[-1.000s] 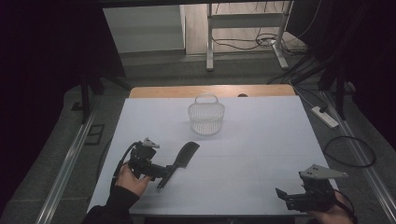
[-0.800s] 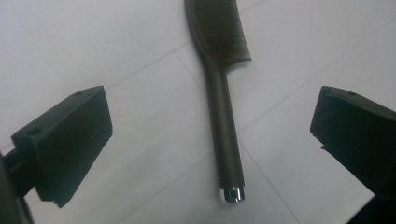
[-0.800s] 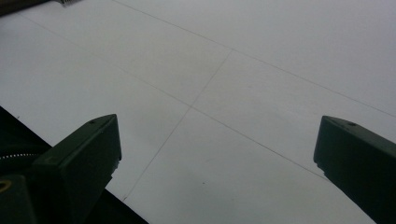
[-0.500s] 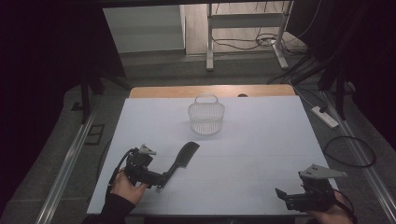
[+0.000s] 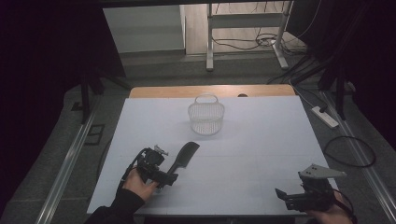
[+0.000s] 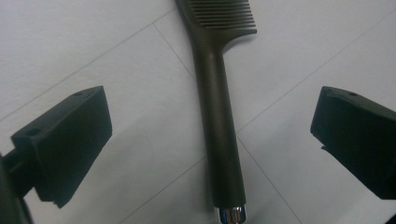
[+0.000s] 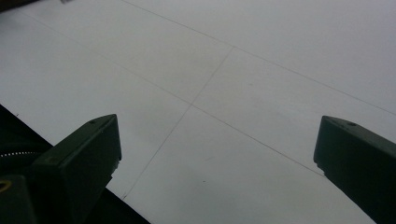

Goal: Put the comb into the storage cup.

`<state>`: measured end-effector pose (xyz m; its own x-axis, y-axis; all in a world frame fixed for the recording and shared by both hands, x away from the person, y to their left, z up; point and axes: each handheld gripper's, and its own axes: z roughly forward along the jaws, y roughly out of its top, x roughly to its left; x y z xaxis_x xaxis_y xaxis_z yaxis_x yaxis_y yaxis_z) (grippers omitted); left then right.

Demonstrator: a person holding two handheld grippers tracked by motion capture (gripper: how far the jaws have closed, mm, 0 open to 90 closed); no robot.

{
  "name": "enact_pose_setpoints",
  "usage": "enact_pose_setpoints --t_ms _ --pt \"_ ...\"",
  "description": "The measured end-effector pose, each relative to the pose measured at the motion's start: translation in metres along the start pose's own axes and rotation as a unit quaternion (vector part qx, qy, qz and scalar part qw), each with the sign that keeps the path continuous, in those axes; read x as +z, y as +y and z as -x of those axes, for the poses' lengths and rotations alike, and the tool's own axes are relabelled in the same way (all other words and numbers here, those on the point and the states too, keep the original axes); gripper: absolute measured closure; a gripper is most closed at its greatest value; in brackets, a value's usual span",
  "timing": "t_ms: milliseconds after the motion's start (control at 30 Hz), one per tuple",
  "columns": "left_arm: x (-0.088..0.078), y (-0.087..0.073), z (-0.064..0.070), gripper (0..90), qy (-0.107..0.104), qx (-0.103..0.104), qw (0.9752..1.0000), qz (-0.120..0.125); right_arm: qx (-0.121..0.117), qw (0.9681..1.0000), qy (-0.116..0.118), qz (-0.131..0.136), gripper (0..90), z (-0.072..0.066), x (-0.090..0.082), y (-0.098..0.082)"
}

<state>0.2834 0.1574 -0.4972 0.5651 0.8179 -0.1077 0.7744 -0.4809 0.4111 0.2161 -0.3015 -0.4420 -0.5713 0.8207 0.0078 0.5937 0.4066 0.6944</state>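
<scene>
Comb (image 6: 219, 126): handle lies lengthwise between left claw (image 6: 210, 140) jaws, teeth pointing away; jaws wide apart
Right claw (image 5: 299, 199): far from comb; jaws apart, idle

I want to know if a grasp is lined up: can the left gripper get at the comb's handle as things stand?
Probably yes. The left gripper has its jaws wide open on either side of the comb, whose handle lies flat on the white table with nothing in between. It seems only to need closing.
</scene>
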Motion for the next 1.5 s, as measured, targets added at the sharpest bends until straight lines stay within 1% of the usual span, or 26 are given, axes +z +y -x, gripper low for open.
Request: enact_pose_setpoints --t_ms 33,100,133,200,233,300,433,467,500,600,633,833,867,900,933,967,1000,1033,1067,1133,1167,1200,1267,1300,1500 --pt "0.000 0.000 0.000 0.0 0.000 0.000 1.0000 0.000 0.000 1.0000 0.000 -0.001 1.2 0.000 0.000 0.000" --pt "0.006 0.001 0.001 0.0 0.000 0.002 0.9999 -0.013 0.000 1.0000 0.000 -0.001 1.2 0.000 0.000 0.000" --pt "0.006 0.001 0.001 0.0 0.000 0.002 0.9999 -0.013 -0.001 1.0000 0.000 -0.001 1.2 0.000 0.000 0.000" --pt "0.012 0.002 0.002 0.0 0.000 0.005 0.9995 -0.030 -0.001 1.0000 0.000 -0.001 1.2 0.000 0.000 0.000" --pt "0.012 0.002 0.002 0.0 0.000 0.005 0.9995 -0.030 -0.001 1.0000 0.000 -0.001 1.2 0.000 0.000 0.000" --pt "0.016 0.003 0.002 0.0 0.001 0.008 0.9991 -0.041 -0.001 1.0000 0.000 -0.002 1.2 0.000 0.000 0.000" --pt "0.022 0.005 0.004 0.0 0.005 0.013 0.9983 -0.056 -0.001 1.0000 -0.001 -0.003 1.2 0.000 0.001 0.000" --pt "0.025 0.005 0.005 0.0 0.007 0.014 0.9979 -0.063 -0.001 1.0000 0.000 -0.003 1.2 0.000 0.001 0.000" --pt "0.025 0.005 0.005 0.0 0.007 0.014 0.9979 -0.063 -0.001 1.0000 0.000 -0.003 1.2 0.000 0.001 0.000" --pt "0.030 0.005 0.006 0.0 0.015 0.019 0.9961 -0.085 -0.001 1.0000 0.000 -0.003 1.2 0.000 0.001 0.000" --pt "0.031 0.005 0.006 0.0 0.018 0.023 0.9959 -0.086 -0.001 1.0000 0.000 -0.003 1.2 0.000 0.001 0.000" --pt "0.031 0.006 0.007 0.9 0.021 0.022 0.9956 -0.089 -0.001 1.0000 -0.001 -0.004 1.2 0.000 0.001 0.000" --pt "0.028 0.006 0.007 4.3 0.022 0.021 0.9960 -0.084 -0.001 1.0000 -0.001 -0.005 1.2 0.000 0.001 0.000" --pt "0.028 0.006 0.007 9.9 0.022 0.021 0.9960 -0.084 -0.001 1.0000 -0.001 -0.004 1.2 0.000 0.001 0.000" --pt "0.022 0.006 0.007 18.9 0.020 0.026 0.9970 -0.070 -0.001 1.0000 -0.001 -0.005 1.2 0.000 0.001 0.000" --pt "0.022 0.006 0.007 28.9 0.020 0.026 0.9970 -0.070 -0.001 1.0000 -0.001 -0.005 1.2 0.000 0.001 0.000" --pt "0.021 0.006 0.007 36.6 0.020 0.024 0.9975 -0.064 -0.001 1.0000 -0.001 -0.005 1.2 0.000 0.001 0.000" --pt "0.020 0.006 0.006 36.6 0.020 0.023 0.9976 -0.063 -0.001 1.0000 -0.001 -0.005 1.2 0.000 0.001 0.000" --pt "0.019 0.006 0.005 41.4 0.019 0.023 0.9978 -0.060 -0.001 1.0000 -0.001 -0.005 1.2 0.000 0.001 0.000" --pt "0.018 0.006 0.005 58.1 0.016 0.027 0.9979 -0.057 -0.001 1.0000 -0.001 -0.005 1.2 -0.001 0.001 0.000" --pt "0.018 0.006 0.005 61.9 0.016 0.027 0.9979 -0.057 -0.001 1.0000 -0.001 -0.005 1.2 -0.001 0.001 0.000" --pt "0.018 0.006 0.006 67.4 0.013 0.032 0.9978 -0.057 -0.002 1.0000 -0.001 -0.006 1.2 -0.001 0.001 0.000" --pt "0.018 0.006 0.006 68.6 0.013 0.032 0.9978 -0.057 -0.002 1.0000 -0.001 -0.006 1.2 -0.001 0.001 0.000" --pt "0.018 0.006 0.006 71.6 0.009 0.032 0.9978 -0.056 -0.002 1.0000 -0.001 -0.006 1.2 -0.001 0.001 0.000" --pt "0.017 0.007 0.004 72.4 0.002 0.026 0.9980 -0.058 -0.003 1.0000 -0.001 -0.006 1.2 -0.001 0.001 0.001"
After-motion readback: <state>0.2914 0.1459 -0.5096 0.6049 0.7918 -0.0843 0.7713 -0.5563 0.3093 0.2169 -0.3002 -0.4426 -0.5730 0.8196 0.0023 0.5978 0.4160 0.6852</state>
